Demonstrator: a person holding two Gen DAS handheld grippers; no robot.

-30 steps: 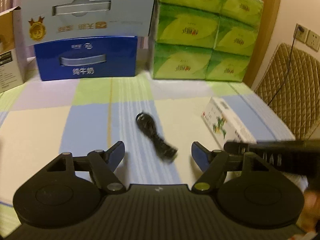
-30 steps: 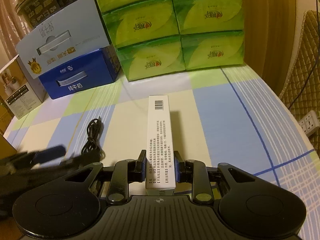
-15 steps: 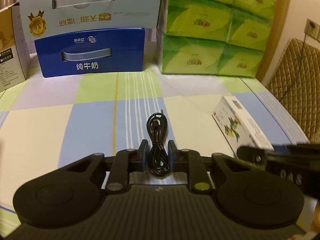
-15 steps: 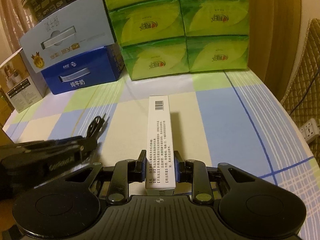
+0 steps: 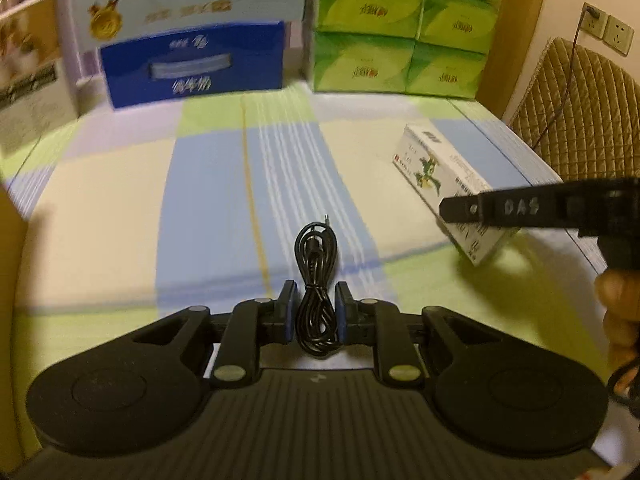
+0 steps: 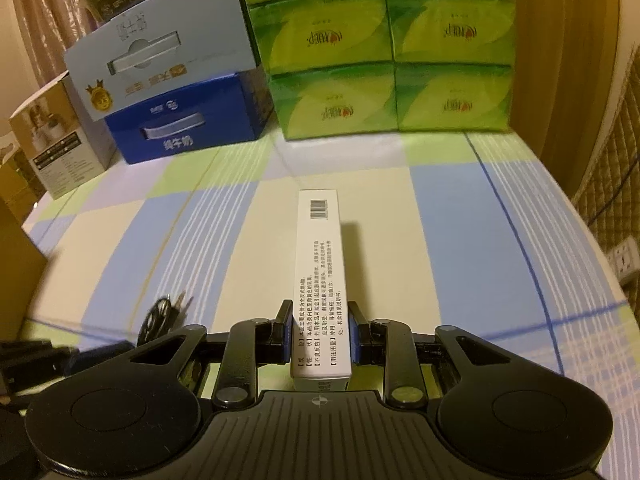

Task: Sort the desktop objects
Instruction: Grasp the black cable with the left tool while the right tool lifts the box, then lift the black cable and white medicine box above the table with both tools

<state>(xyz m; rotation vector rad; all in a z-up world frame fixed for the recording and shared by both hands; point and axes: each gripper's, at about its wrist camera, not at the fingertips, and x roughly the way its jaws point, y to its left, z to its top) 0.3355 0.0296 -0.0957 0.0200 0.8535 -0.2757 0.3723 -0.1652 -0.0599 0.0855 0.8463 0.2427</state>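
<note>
Coiled black cable pinched between left gripper fingers; white medicine box clamped lengthwise by right gripper, above checked tablecloth.

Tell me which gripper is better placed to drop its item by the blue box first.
Left, probably. The left gripper is shut on the cable and faces the blue box almost straight on; the right gripper, shut on the white carton, faces the green tissue packs.
</note>
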